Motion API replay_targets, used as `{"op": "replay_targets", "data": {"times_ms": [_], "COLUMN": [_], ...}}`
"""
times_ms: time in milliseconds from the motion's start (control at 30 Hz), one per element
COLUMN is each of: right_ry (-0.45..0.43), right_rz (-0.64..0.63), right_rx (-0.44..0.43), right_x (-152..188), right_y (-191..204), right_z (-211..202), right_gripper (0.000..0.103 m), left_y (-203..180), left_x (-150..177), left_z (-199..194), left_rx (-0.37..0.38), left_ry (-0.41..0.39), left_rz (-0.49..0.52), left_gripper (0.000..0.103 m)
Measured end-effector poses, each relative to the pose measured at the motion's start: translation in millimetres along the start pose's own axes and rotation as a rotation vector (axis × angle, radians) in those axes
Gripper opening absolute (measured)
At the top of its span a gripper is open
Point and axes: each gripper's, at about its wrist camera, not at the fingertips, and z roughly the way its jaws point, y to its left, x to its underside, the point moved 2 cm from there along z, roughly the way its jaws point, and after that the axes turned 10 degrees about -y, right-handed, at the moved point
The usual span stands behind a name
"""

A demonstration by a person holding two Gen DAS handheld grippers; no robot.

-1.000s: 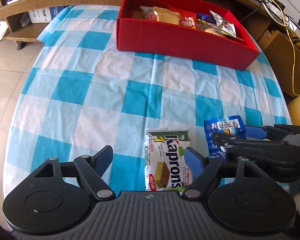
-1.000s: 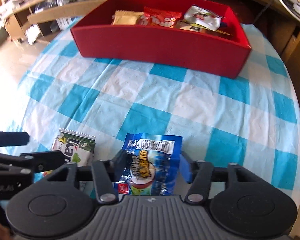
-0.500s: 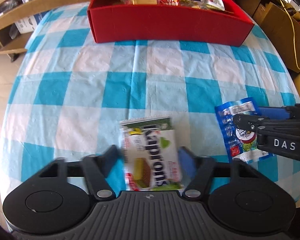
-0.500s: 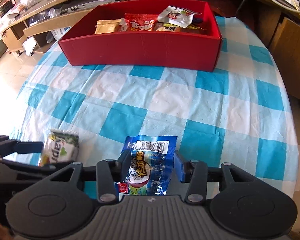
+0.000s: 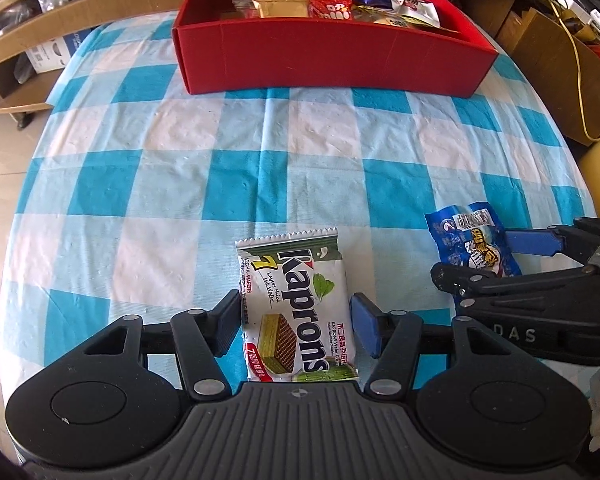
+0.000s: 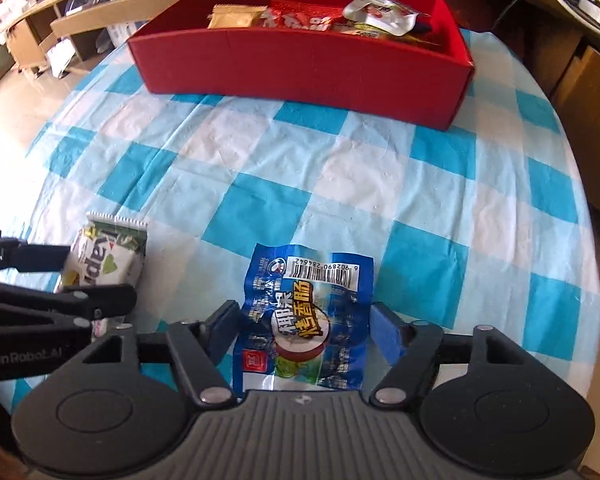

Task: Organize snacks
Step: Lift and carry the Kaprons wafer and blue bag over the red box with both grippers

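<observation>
Holding my left hand-held gripper [image 5: 296,326] steeply downward, I have the Kaprons wafer pack [image 5: 298,308] between its blue pads; the left pad touches the wrapper's edge, while a thin strip of cloth shows between the right pad and the pack, so I cannot tell whether it is truly clamped. Those jaws have just been closing, with the pack between them. My right hand-held gripper [image 6: 304,330] straddles the blue snack packet [image 6: 306,316], which lies flat on the worktop [image 6: 340,184]. Its jaws have just been opening and now stand apart, with a visible gap on the right side and the left pad just beside the crinkled edge. From the left wrist view the right tool reaches in from the right edge, with the blue packet beneath its fingers; from the right wrist view the left tool comes in from the left, with the wafer pack at its tips. The two snacks lie near each other on the blue-and-white checked cloth. Farther off, well apart from both, the red box [image 5: 332,56] sits at the far end of the worktop, with several wrapped snacks [image 6: 300,18] inside. Wooden shelving [image 5: 40,44] stands behind.
</observation>
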Motion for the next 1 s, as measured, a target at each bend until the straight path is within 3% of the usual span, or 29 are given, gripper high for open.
{"op": "replay_targets", "data": {"times_ms": [433,1000], "right_ry": [-0.071,-0.176], "right_rz": [0.012,0.058], "right_rx": [-0.009,0.013], "right_x": [-14,-57], "right_y": [-1,-11], "right_z": [-21,-38], "right_gripper": [0.074,0.074], "left_y": [-1,-8], "left_x": [-7,-52], "left_z": [-4,-15], "left_rx": [-0.016,-0.043], "left_ry": [-0.047,-0.161], "left_rz": [0.018,0.039], "left_gripper": [0.065,0.065]}}
